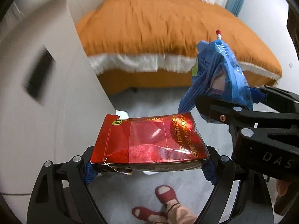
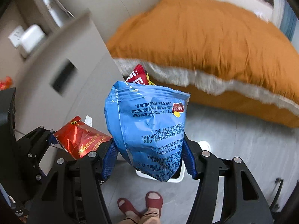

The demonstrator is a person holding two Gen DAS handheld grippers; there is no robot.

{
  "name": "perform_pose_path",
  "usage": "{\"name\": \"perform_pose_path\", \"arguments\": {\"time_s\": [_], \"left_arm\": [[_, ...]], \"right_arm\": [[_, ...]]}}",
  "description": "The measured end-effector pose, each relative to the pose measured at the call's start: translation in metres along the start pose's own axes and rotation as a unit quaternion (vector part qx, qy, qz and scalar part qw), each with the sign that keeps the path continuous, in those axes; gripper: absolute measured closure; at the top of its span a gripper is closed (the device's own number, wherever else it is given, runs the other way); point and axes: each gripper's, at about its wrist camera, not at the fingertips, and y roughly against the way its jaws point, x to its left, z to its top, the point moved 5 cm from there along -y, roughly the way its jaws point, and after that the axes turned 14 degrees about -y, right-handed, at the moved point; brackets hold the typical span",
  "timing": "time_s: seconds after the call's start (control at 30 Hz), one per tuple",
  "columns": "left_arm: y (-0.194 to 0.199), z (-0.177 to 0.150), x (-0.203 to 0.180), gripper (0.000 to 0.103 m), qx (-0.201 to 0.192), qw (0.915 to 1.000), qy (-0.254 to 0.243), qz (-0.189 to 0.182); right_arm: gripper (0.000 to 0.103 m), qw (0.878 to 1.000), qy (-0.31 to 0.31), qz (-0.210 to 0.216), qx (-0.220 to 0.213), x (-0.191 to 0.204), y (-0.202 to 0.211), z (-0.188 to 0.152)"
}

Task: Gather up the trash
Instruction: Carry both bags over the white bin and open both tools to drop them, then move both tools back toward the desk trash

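Note:
A crumpled red cigarette carton [image 1: 147, 140] with gold print is clamped crosswise between the blue pads of my left gripper [image 1: 149, 168], which is shut on it. My right gripper [image 2: 149, 160] is shut on a crinkled blue chip bag [image 2: 147, 123], held upright. A red wrapper [image 2: 137, 75] sticks out of the bag's top. In the left wrist view the right gripper [image 1: 229, 97] and the chip bag [image 1: 224, 71] hang to the right. In the right wrist view the left gripper [image 2: 80, 143] and the carton [image 2: 80, 140] are at lower left. Both point down at the floor.
A white bin [image 2: 204, 145] stands on the grey floor, mostly hidden under the chip bag. A person's feet in red slippers [image 2: 153, 201] stand close below. A bed with an orange cover [image 1: 158, 22] is behind, and a white cabinet [image 1: 56, 74] is at the left.

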Motion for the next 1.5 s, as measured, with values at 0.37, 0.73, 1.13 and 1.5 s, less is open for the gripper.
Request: {"name": "perform_pose_path", "arguments": {"time_s": [0.37, 0.73, 1.13, 1.5], "left_arm": [[-0.154, -0.064, -0.015, 0.012, 0.064, 0.9974, 0.014, -0.032], [-0.210, -0.107, -0.008, 0.005, 0.106, 0.9933, 0.031, -0.031], [-0.168, -0.070, -0.002, 0.005, 0.086, 0.9949, 0.046, -0.027], [-0.075, -0.035, -0.001, 0.005, 0.051, 0.9968, 0.061, -0.013]], "right_arm": [[0.018, 0.997, 0.002, -0.035, 0.072, -0.052, -0.159, -0.059], [0.005, 0.992, 0.022, -0.069, 0.100, -0.070, -0.195, -0.082], [0.005, 0.994, 0.028, -0.056, 0.087, -0.048, -0.148, -0.060], [0.005, 0.998, 0.032, -0.036, 0.045, -0.022, -0.051, -0.033]]}}
